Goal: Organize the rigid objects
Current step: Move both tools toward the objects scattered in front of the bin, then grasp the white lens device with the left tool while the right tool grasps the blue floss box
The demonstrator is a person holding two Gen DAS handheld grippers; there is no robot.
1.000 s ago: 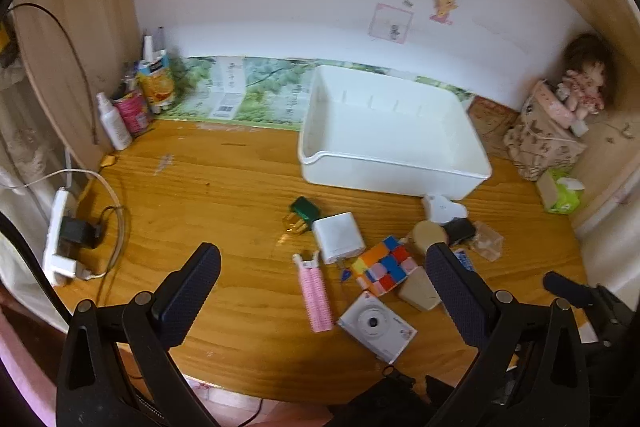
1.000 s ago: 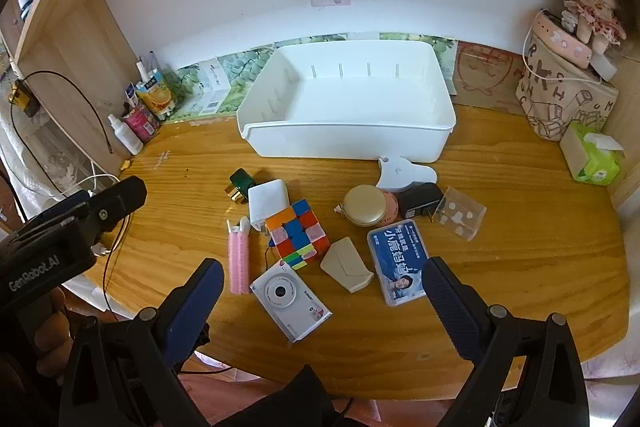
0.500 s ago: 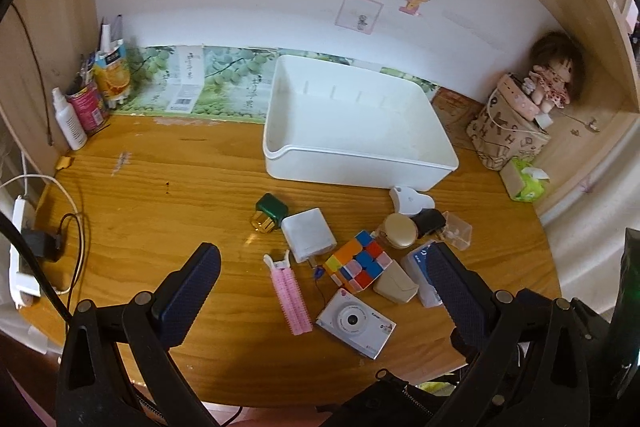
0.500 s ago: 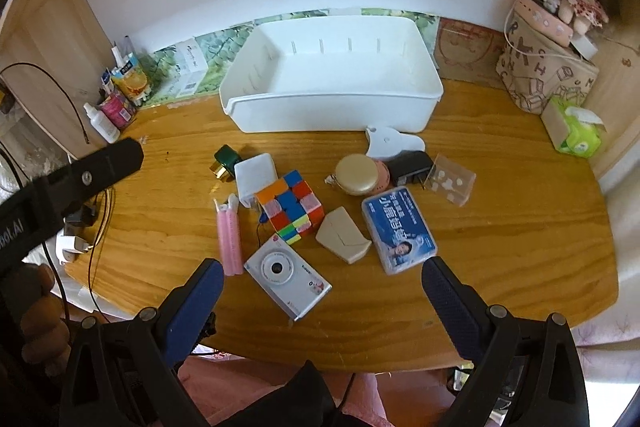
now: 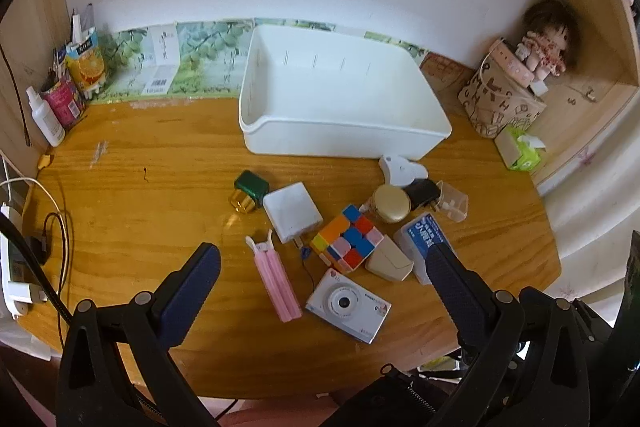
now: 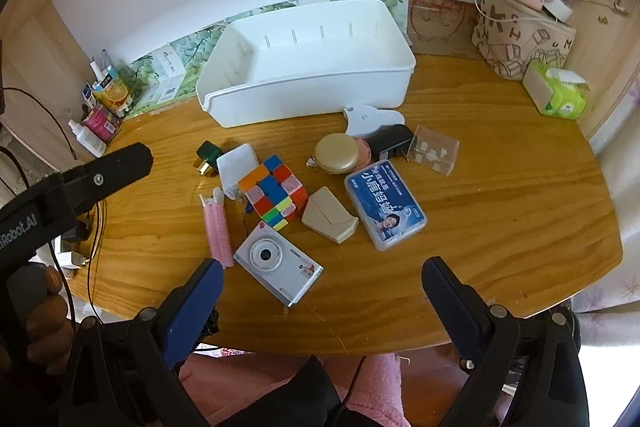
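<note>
Clutter pile: white camera [image 6: 277, 269] sits just ahead of right gripper [image 6: 322, 279], jaws wide apart, nothing held. Left gripper [image 5: 320, 267] also gaping, empty, pink clip [image 5: 276, 279] and puzzle cube [image 5: 347, 243] between its fingers. White bin [image 5: 344, 143] further back, nothing inside.
</note>
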